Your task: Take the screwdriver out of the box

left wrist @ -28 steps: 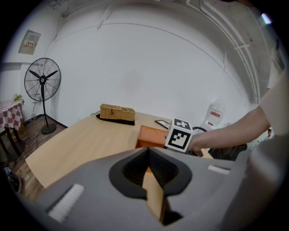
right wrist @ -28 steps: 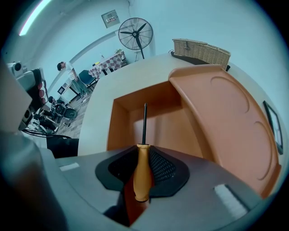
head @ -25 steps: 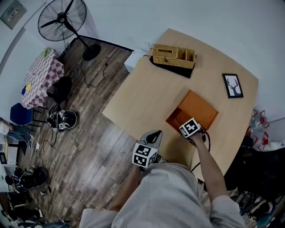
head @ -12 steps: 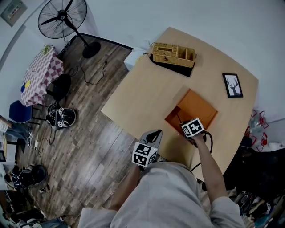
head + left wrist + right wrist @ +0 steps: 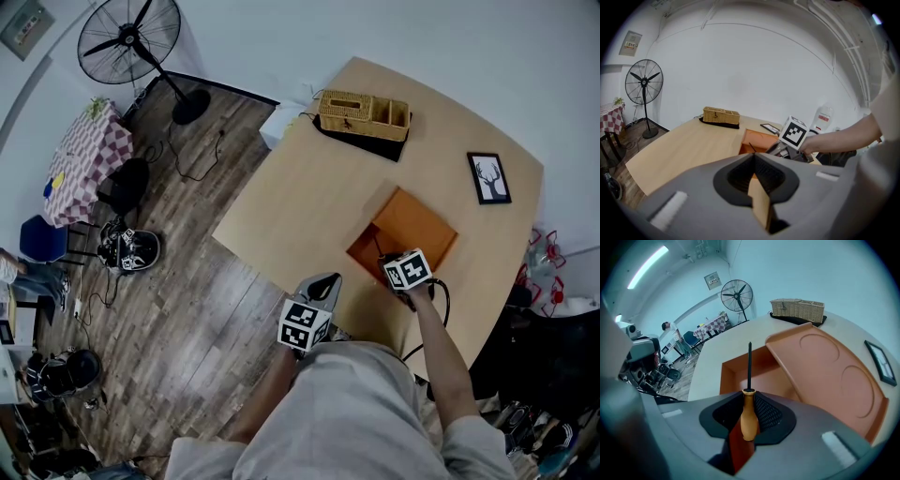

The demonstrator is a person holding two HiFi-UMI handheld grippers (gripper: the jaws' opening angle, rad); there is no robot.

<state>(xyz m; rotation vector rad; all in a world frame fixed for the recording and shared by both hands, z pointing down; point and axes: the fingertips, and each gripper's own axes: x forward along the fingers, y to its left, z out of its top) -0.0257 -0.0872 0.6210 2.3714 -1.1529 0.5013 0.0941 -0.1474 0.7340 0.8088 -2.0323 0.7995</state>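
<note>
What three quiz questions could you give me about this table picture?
1. True or false: the right gripper grips the orange-handled screwdriver with the black shaft.
2. What stands at the far edge of the pale wooden table? A) woven wicker basket B) kettle C) toy car
3. Fill in: the lid of the orange rectangular box is ____.
Key: 1 true; 2 A; 3 open.

Person wears a pale grey short-sleeved shirt (image 5: pixel 361 412); left grey moulded gripper (image 5: pixel 757 187) and right grey moulded gripper (image 5: pixel 747 420) each have black ribbed jaw recesses and a white cube with black square markers (image 5: pixel 304 325), thin black looped cable (image 5: pixel 441 298) beside right wrist.
</note>
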